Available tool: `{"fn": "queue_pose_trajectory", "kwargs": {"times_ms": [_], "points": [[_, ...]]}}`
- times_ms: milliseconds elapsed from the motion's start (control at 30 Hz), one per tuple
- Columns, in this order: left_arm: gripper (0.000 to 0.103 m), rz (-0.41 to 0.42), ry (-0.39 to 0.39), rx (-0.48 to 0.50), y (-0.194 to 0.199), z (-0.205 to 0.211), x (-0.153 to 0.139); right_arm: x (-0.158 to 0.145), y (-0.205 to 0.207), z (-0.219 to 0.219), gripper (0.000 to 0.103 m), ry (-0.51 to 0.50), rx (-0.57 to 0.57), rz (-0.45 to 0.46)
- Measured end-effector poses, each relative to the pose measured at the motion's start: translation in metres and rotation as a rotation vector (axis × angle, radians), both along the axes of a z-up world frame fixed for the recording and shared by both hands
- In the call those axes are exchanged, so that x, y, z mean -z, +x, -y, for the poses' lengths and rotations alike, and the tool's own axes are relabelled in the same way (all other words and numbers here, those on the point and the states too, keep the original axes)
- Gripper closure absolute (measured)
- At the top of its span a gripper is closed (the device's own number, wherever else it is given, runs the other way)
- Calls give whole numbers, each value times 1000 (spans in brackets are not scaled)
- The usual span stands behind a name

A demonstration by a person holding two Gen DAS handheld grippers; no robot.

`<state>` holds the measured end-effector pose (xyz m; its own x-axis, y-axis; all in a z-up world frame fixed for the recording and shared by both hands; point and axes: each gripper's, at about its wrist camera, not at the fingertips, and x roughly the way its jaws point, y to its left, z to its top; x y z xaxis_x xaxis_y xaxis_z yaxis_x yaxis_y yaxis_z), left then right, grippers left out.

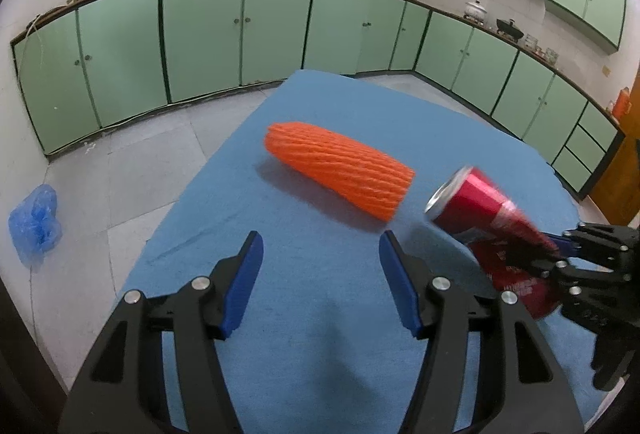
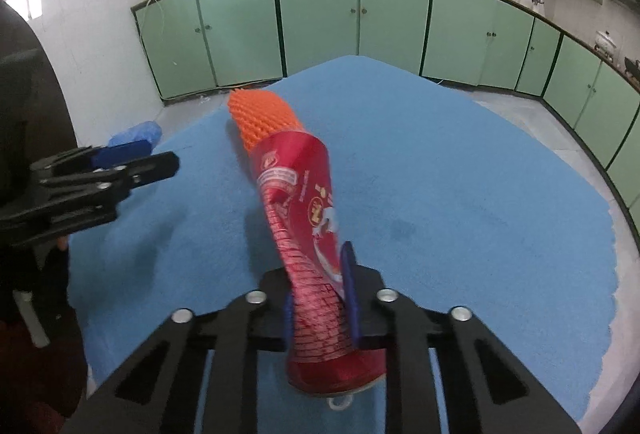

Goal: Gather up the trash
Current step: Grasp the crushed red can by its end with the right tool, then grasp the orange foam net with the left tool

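holding a red drink can [image 2: 316,254] in the right claw [image 2: 320,298], pads clamped on the lower body of the can, which is visibly dented and pinched in at the grip. can lifted clear of the blue desk [image 2: 480,194], tilted forward, open top pointing away from the wrist camera. slight motion blur on the can in the left wrist view.

hovering the left claw [image 1: 320,274] over the near part of the desk, jaws apart, nothing between them. orange foam fruit net [image 1: 340,170] lying on its side on the desk, just ahead of the left claw and just left of the can.

no bin showing in either view; blue plastic bag [image 1: 36,222] crumpled on the floor left of the desk, possibly the receptacle, cannot tell.

judging step in hand: carrying the can to the collection point.
- keeping grip pressure steady; the wall is already crushed, so more squeeze likely adding nothing, less risking a slip.
- keeping the open end level or raised in case of leftover liquid.
- routing the can over the net, not through it.
- lining up the left claw across the narrow width of the net for the following pick; foam likely compressing easily, so closing fully.
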<state>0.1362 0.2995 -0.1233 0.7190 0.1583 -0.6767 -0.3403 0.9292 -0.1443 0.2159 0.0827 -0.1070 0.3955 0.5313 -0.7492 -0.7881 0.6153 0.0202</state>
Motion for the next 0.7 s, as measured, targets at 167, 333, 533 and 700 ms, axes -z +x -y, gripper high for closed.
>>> {"fn": "queue_pose_trajectory", "kwargs": {"times_ms": [167, 333, 533, 700], "points": [[44, 3, -22, 36, 14, 14, 1, -8, 4, 26, 91, 27, 95, -5], [40, 20, 11, 83, 38, 35, -2, -21, 12, 47, 91, 75, 159, 3], [37, -7, 64, 34, 76, 44, 5, -23, 19, 51, 91, 114, 175, -2], [37, -59, 54, -50, 98, 32, 16, -20, 23, 53, 91, 129, 177, -14]]}}
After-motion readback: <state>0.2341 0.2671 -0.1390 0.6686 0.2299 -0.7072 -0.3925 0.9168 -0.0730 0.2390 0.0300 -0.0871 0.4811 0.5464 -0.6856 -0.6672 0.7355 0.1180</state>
